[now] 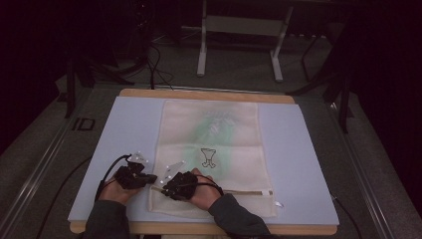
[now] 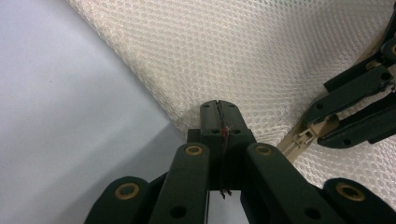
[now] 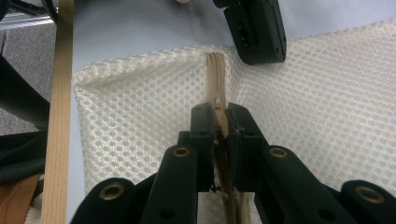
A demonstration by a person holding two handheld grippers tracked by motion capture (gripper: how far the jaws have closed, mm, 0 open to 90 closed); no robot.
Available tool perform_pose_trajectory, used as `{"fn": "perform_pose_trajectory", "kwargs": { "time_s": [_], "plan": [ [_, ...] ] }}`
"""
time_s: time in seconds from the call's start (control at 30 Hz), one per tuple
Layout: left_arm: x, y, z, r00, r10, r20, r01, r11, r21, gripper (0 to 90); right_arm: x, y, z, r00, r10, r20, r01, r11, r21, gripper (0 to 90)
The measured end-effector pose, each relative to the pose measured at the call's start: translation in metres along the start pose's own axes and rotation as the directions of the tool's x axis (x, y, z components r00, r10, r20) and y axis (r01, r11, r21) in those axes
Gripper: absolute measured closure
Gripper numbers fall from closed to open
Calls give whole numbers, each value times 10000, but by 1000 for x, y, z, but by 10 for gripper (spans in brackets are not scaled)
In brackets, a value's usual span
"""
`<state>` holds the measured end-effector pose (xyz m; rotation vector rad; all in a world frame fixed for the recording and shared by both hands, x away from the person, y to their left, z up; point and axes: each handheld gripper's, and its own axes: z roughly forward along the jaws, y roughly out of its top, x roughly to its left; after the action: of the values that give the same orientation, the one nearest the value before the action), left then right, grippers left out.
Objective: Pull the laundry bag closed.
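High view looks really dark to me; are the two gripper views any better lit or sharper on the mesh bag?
High view: dim, murky surroundings, the mesh bag soft, its weave unreadable. Left gripper view: brighter, weave crisp across the bag, the left gripper near the lens slightly soft, no glare. Right gripper view: evenly lit, mesh and the zipper sharp, the right gripper clamped on it; lower edge blurs.

Dim room: grey carpeted floor (image 1: 239, 64), a white-legged table frame (image 1: 239, 30) beyond, black cables (image 1: 154, 64) trailing (left side), pale blue surface (image 1: 129, 134) with wooden edging.
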<state>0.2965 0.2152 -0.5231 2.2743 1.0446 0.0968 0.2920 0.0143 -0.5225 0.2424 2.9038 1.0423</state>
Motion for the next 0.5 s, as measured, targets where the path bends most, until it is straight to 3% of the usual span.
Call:
{"fn": "perform_pose_trajectory", "kwargs": {
  "time_s": [0.5],
  "plan": [
    [2, 0, 0, 9999, -2, 123, 2, 10000, 29, 898, -2, -7, -7, 10000, 12, -57, -11, 10000, 55, 822]
  ]
}}
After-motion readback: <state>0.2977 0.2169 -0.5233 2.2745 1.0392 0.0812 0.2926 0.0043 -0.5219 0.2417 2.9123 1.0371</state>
